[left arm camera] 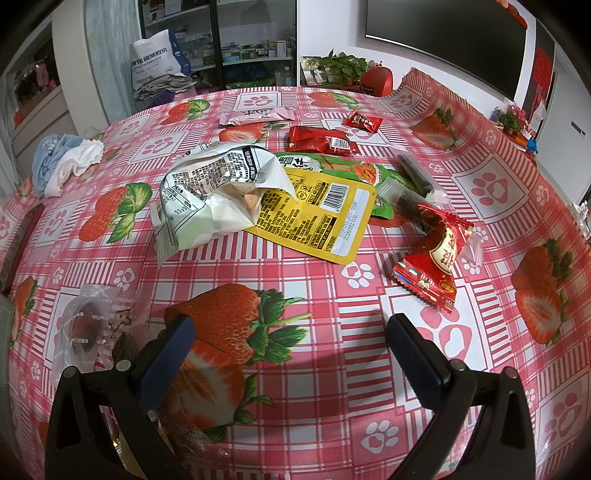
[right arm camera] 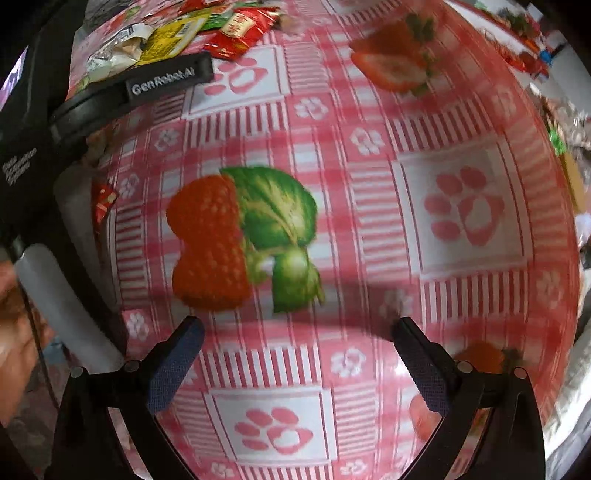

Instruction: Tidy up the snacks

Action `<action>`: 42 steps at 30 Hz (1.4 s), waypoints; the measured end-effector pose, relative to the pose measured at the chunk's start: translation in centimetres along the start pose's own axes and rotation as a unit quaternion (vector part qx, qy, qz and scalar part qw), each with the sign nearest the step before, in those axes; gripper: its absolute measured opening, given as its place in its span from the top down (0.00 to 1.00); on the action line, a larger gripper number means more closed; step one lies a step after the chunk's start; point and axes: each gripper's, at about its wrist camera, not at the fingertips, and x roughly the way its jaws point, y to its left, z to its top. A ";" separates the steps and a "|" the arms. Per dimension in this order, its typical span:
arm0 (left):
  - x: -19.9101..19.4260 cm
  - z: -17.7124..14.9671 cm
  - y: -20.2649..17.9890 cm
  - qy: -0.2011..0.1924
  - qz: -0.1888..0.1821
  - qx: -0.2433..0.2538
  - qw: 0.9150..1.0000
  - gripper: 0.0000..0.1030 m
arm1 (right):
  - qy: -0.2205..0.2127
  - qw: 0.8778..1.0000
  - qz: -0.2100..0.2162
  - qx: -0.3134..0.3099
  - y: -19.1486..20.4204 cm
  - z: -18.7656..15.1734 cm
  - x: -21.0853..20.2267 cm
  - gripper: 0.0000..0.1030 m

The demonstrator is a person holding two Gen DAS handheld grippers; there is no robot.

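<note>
Snack packets lie in a heap mid-table in the left wrist view: a crumpled white bag (left arm camera: 210, 199), a yellow pouch (left arm camera: 317, 218), a green packet (left arm camera: 347, 170), a red wrapper (left arm camera: 436, 258), a dark stick pack (left arm camera: 415, 173), two red packets (left arm camera: 321, 140) (left arm camera: 362, 120) and a pink packet (left arm camera: 255, 115) farther back. A clear-wrapped snack (left arm camera: 85, 328) lies by the left finger. My left gripper (left arm camera: 291, 343) is open and empty, short of the heap. My right gripper (right arm camera: 299, 347) is open and empty over bare cloth; the heap (right arm camera: 177, 33) shows at its top left.
The strawberry-print tablecloth (left arm camera: 332, 369) covers the table and rides up at the back right. Folded blue and white cloths (left arm camera: 66, 162) lie at the left edge. A potted plant (left arm camera: 343, 66) and a red object (left arm camera: 376, 81) stand at the far edge. The left gripper's body (right arm camera: 110, 92) fills the right view's left side.
</note>
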 end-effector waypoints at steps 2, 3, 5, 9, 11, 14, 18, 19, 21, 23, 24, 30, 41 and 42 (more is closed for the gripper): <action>0.0 0.0 0.0 0.000 0.000 0.000 1.000 0.00 | 0.000 1.000 0.000 -0.008 -0.2 -0.4 0.0 0.00; 0.0 0.0 0.0 0.000 0.000 0.000 1.000 0.00 | -0.001 1.000 -0.001 -0.014 -0.2 -0.5 0.1 0.00; 0.0 0.0 0.0 0.000 0.001 0.001 1.000 0.00 | 0.001 1.000 -0.009 -0.024 0.2 -0.8 0.3 0.00; 0.1 0.3 0.0 0.015 -0.002 0.008 1.000 0.00 | 0.006 0.999 -0.019 -0.025 0.9 -1.2 0.9 0.00; 0.5 1.4 -0.4 0.073 -0.012 0.024 0.997 0.00 | 0.004 1.000 -0.018 -0.025 0.9 -1.2 1.1 0.00; -0.4 2.3 -0.1 0.127 -0.052 0.054 0.989 0.00 | -0.005 0.999 -0.019 -0.031 1.2 -1.6 1.2 0.00; -5.2 3.3 2.1 0.108 -0.084 0.065 0.988 0.00 | -0.007 0.999 -0.018 -0.038 1.4 -2.4 1.5 0.00; -6.5 3.2 3.1 0.108 -0.086 0.068 0.988 0.00 | -0.005 0.999 -0.018 -0.038 1.4 -2.5 1.6 0.00; -7.9 2.5 5.0 0.117 -0.067 0.074 0.988 0.00 | -0.001 0.999 -0.016 -0.040 1.2 -2.3 1.3 0.00; -8.8 1.1 7.4 0.134 -0.077 0.054 0.986 0.00 | 0.000 0.999 -0.018 -0.039 1.5 -1.8 1.6 0.00; -9.3 0.4 8.9 0.148 -0.069 0.048 0.985 0.00 | 0.001 0.999 -0.018 -0.039 1.6 -1.8 1.4 0.00; -9.3 -4.1 16.0 0.216 0.005 0.033 0.976 0.00 | 0.014 0.999 -0.020 -0.032 1.7 0.0 1.6 0.00; -10.4 -6.0 19.2 0.243 -0.025 0.078 0.967 0.00 | 0.072 0.995 0.031 0.066 4.0 -0.7 0.5 0.00; -10.7 -6.3 19.3 0.247 -0.032 0.089 0.964 0.00 | 0.075 0.994 0.038 0.070 4.8 -1.2 0.3 0.00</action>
